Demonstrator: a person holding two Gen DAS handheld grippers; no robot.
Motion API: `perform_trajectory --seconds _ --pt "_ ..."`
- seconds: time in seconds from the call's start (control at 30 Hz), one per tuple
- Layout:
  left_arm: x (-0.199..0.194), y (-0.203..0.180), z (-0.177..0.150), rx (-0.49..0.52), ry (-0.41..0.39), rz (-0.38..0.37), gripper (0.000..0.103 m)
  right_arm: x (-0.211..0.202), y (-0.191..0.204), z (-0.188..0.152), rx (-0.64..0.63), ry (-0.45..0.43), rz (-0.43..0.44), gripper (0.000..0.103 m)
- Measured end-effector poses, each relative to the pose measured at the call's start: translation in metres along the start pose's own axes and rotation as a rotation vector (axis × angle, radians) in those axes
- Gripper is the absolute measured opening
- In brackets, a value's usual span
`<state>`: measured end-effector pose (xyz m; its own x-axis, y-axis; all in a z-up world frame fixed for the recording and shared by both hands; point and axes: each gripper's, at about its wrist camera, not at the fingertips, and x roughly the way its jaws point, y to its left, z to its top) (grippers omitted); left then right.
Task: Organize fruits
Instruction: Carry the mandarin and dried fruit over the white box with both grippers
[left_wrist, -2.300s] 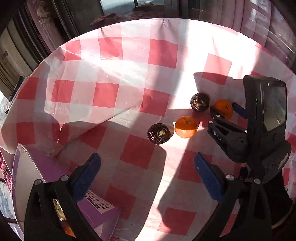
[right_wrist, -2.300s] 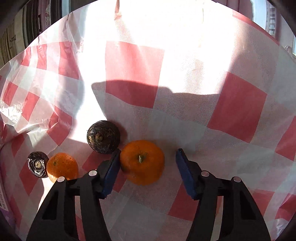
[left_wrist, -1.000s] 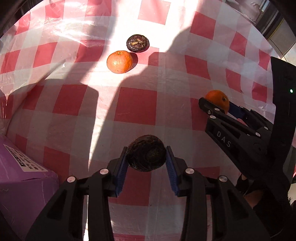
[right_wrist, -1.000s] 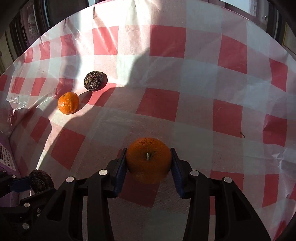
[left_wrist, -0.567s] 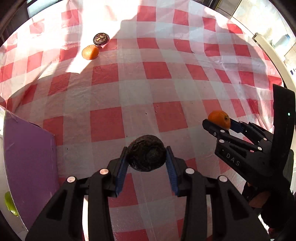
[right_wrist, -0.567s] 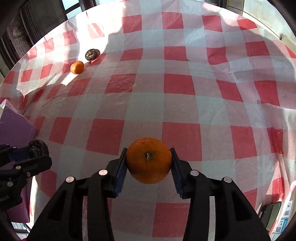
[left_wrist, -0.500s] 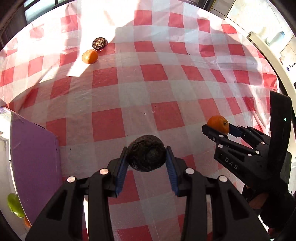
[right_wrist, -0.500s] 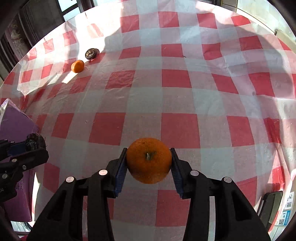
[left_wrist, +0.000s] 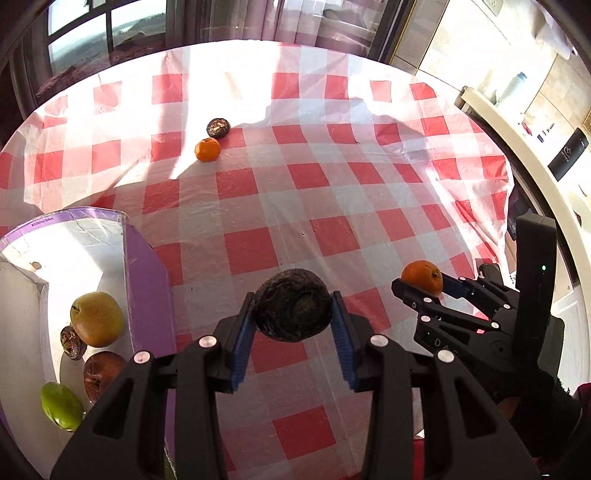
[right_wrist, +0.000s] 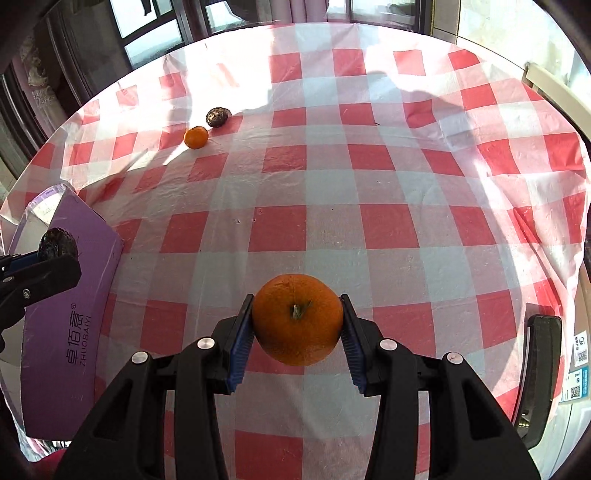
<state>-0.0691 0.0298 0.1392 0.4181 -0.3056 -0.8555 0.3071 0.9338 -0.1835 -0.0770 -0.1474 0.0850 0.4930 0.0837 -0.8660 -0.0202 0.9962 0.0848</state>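
My left gripper (left_wrist: 293, 314) is shut on a dark wrinkled passion fruit (left_wrist: 293, 303) and holds it above the checked tablecloth, just right of the purple box (left_wrist: 146, 291). My right gripper (right_wrist: 297, 325) is shut on an orange (right_wrist: 297, 319), also held above the cloth; it shows in the left wrist view (left_wrist: 422, 277). A second orange (left_wrist: 207, 150) and a second passion fruit (left_wrist: 218, 127) lie side by side on the far left of the table. The box holds a yellow pear (left_wrist: 96, 319), a green fruit (left_wrist: 61, 406) and two dark brown fruits.
The red and white checked tablecloth (right_wrist: 332, 229) covers a round table. The purple box (right_wrist: 66, 325) stands at its near left edge. A white counter (left_wrist: 517, 122) with a black box lies beyond the right edge. Windows and curtains are behind.
Both grippers closed on their fruits on the table, then lifted and drew back toward the near side. The box interior with its fruit has come into the left wrist view.
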Motion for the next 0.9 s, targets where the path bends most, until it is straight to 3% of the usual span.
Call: perform_trajectory --seconds 0.37,0.9 --pt "-0.046 0.050 -0.028 -0.015 -0.075 0.030 0.039 -0.023 0.061 -0.002 -0.057 -0.055 0.039 0.044" --pt "-0.079 0.151 -0.059 -0.215 -0.138 0.082 0.039 -0.055 0.154 0.024 -0.203 -0.135 0.152 0.044"
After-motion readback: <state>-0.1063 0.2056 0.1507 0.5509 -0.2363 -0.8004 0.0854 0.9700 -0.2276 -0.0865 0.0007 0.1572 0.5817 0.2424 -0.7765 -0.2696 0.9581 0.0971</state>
